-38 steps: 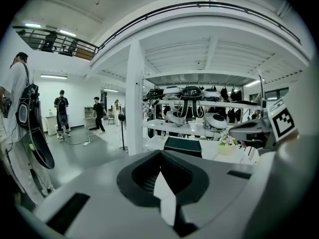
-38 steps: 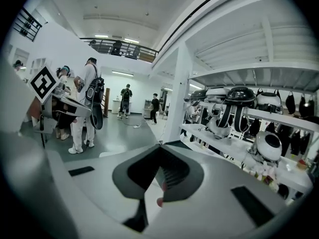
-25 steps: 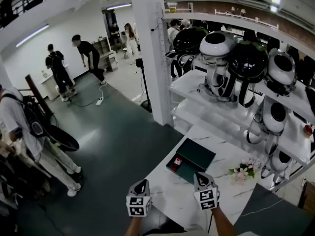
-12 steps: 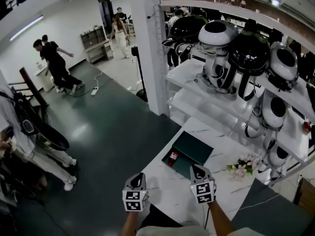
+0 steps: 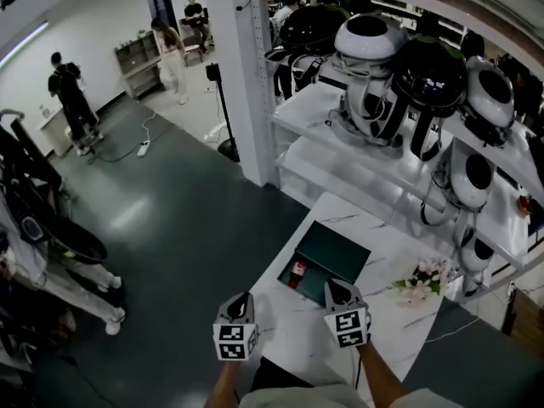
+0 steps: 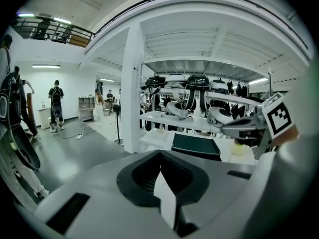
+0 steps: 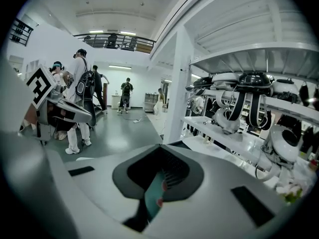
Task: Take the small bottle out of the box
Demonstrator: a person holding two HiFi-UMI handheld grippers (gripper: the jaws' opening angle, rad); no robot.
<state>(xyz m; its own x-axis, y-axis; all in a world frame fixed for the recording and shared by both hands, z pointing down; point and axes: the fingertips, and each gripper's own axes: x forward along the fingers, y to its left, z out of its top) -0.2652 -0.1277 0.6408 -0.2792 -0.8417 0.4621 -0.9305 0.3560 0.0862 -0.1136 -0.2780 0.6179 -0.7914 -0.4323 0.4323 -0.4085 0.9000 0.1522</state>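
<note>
White marbled table (image 5: 293,325) fills the foreground as a person holds a two-jaw gripper in each hand above its near edge. The left gripper (image 5: 243,297) and the right gripper (image 5: 333,286) both point toward a dark green box (image 5: 340,252) that lies open on the tabletop. The right one is close to the box's near side and the left one is further off to the side. Each gripper's own camera shows its fingers pressed together with nothing pinched between them. The small bottle (image 5: 298,273), red in colour, sits inside the box at its left end, apart from both grippers. A bunch of pale flowers (image 5: 422,277) lies on the table to the right of the box. Behind the table, white shelves (image 5: 340,155) carry a row of rounded black and white robot shells (image 5: 367,41). A white pillar (image 5: 242,83) stands at the end of the shelves. Across the dark floor (image 5: 178,228), several people stand in the background, among them a person in dark clothes (image 5: 68,100) near the far wall.
</note>
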